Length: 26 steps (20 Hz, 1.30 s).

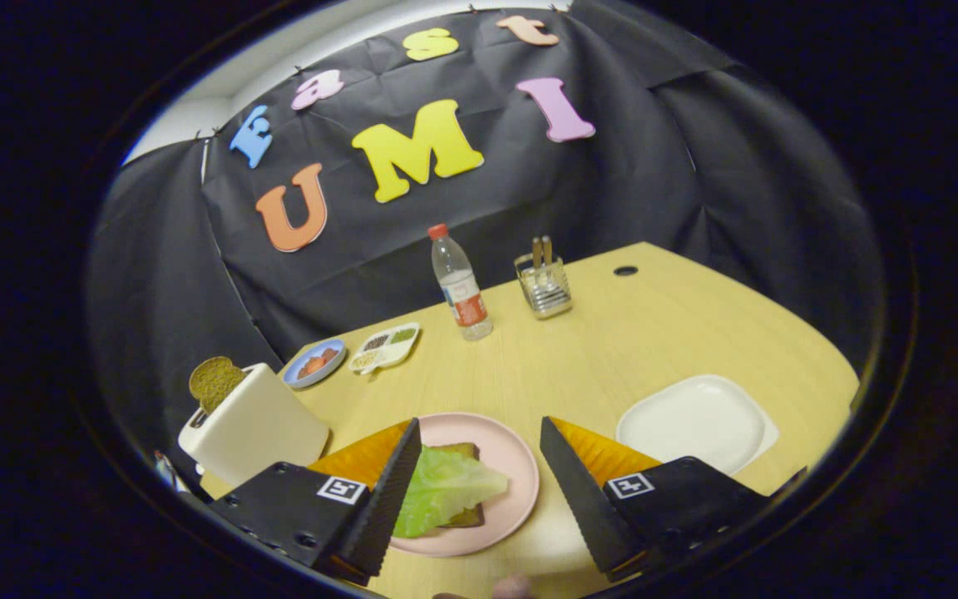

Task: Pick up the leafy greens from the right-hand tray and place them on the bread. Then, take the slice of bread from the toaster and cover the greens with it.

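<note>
- Tongs stand wide open and hold nothing; the greens lie between the fingers, close to the left one.
- Greens rest on the bread, on a pink plate near the front edge of the bench, so I judge the first step as done.
- White tray at the right edge is bare.
- Second slice still stands in the toaster at the left edge, well apart from the plate.
- What is left: to take this slice and cover the greens.
- Far edge carries a bottle, a cutlery holder, a blue dish and a divided dish.
</note>
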Each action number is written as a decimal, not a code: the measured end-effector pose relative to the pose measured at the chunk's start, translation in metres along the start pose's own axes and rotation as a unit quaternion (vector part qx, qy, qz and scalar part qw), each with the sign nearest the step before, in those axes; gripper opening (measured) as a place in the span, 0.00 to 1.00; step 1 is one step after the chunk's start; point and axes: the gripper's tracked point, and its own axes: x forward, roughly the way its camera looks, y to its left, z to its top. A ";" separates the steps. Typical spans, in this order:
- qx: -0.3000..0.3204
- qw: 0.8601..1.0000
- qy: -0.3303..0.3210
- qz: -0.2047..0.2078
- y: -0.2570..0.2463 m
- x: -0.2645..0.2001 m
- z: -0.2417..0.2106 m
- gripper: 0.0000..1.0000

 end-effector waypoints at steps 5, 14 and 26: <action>-0.067 0.993 -0.091 0.015 0.069 -0.038 0.045 0.96; -0.094 0.985 -0.088 0.112 0.256 -0.048 0.009 0.96; -0.138 0.987 -0.055 0.064 0.348 0.010 -0.024 0.96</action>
